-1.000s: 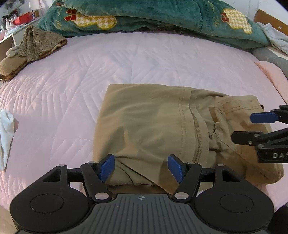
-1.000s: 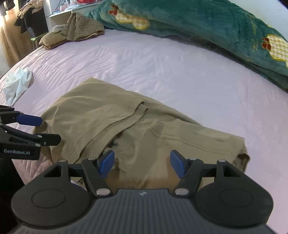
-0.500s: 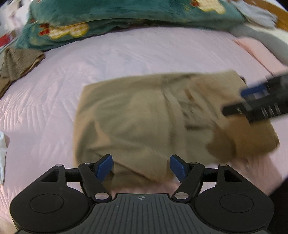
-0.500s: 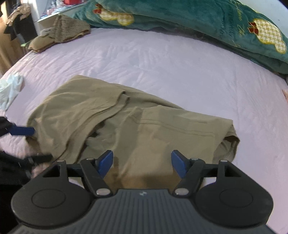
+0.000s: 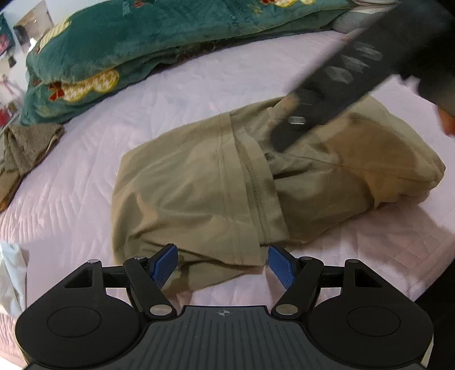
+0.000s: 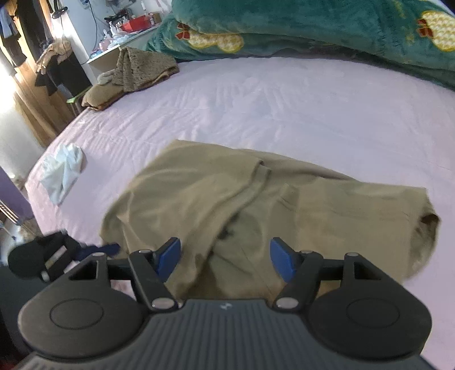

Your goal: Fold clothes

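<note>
Our left gripper (image 5: 222,263) and right gripper (image 6: 225,256) both stand apart, holding nothing. The khaki garment (image 5: 216,182) lies half-folded on the pink bed (image 5: 142,94); we should pinch both near corners evenly before folding.

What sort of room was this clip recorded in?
Most likely a bedroom at home. A bed with a pink quilted sheet fills both views, a teal plush blanket is heaped at its far side, and clothes hang beside a cluttered shelf.

pink bed (image 6: 284,108) (khaki garment (image 6: 227,199) atop)
</note>
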A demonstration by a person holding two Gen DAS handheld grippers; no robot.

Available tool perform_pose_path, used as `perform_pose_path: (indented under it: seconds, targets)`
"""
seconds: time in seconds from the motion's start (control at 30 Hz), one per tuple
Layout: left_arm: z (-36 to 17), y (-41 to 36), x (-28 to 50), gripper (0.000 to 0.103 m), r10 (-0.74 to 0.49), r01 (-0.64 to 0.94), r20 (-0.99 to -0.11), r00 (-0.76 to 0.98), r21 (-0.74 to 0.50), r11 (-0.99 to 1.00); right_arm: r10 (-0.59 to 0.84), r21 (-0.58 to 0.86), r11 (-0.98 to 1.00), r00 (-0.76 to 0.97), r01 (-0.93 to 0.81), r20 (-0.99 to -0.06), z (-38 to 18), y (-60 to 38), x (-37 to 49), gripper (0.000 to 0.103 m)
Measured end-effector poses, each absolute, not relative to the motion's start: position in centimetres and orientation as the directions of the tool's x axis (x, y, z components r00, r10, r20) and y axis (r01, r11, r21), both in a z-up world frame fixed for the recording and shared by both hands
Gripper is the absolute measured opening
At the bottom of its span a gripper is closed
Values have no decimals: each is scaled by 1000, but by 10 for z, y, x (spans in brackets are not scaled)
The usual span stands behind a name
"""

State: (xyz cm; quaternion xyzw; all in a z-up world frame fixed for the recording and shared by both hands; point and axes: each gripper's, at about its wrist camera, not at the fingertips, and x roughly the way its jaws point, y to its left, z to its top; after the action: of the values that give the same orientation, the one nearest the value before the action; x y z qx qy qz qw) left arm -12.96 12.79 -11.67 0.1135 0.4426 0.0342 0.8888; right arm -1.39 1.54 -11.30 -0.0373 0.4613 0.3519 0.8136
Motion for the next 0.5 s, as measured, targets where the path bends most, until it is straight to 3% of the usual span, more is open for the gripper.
perform_pose_path:
  seconds: [0.27,0.5]
  targets:
    - [-127,133,-116,72,114,48,-794,597,178,983,498,232,758,309,-610,-810,-121,52,31,72]
    - [-135,139,-104,72,91,21,-815,573,126,992,457,207,763,284,-613,-843,-143,77,69,84]
